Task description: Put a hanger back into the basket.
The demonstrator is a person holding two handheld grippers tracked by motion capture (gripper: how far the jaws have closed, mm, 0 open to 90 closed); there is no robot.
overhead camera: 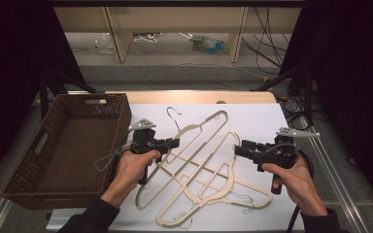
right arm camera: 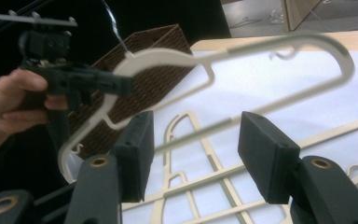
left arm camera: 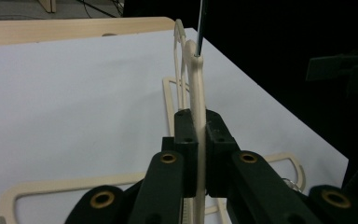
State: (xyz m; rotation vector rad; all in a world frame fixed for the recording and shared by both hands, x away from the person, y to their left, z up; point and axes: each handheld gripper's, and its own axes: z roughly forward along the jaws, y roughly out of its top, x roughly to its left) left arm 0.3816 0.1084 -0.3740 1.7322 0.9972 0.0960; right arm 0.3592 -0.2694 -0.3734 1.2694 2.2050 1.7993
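Cream hanger (overhead camera: 200, 127), raised
Flat plastic frame with wire hook, tilted above two like hangers (overhead camera: 209, 187) on the white worktop (overhead camera: 252, 116).

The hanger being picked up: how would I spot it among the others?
Start at the brown wicker basket on the left, then look right to the cream hangers on the white sheet. It is the hanger pinched in the left gripper, the raised one.

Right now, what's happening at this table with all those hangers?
A person is sorting cream hangers with a pair of hand-held tongs. The left tongs are clamped on one hanger and hold it up off the white sheet. The right tongs stand open, gripping nothing. More hangers lie in a crossed pile between the two hands. A brown wicker basket sits at the left of the table, with nothing visible inside.
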